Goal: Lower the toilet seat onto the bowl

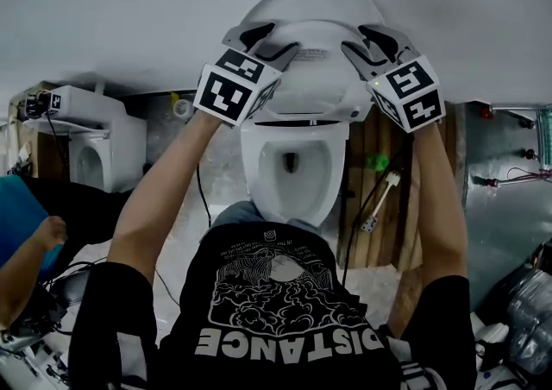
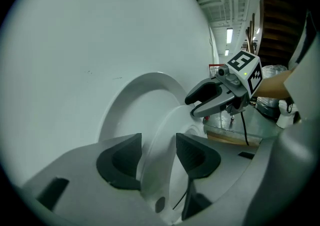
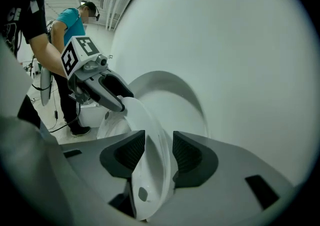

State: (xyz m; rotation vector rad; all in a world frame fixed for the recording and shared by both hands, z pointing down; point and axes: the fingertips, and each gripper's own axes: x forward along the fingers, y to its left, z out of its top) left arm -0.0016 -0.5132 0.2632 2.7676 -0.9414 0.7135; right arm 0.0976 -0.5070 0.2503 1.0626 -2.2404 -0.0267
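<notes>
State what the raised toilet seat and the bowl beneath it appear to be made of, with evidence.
Toilet seat: probably moulded plastic, smooth white semi-gloss; thin curved edge with a soft sheen.
Bowl: likely glazed ceramic; thick walls, glossy white.

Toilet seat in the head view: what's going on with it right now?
A person stands over the toilet with a gripper in each hand. The left hand-held gripper and the right hand-held gripper each straddle a side edge of the raised toilet seat. Their jaws are apart, with the rim between the pads but not clamped. The seat stands upright against the lid, and the bowl below is uncovered, so the lowering has not begun.
</notes>
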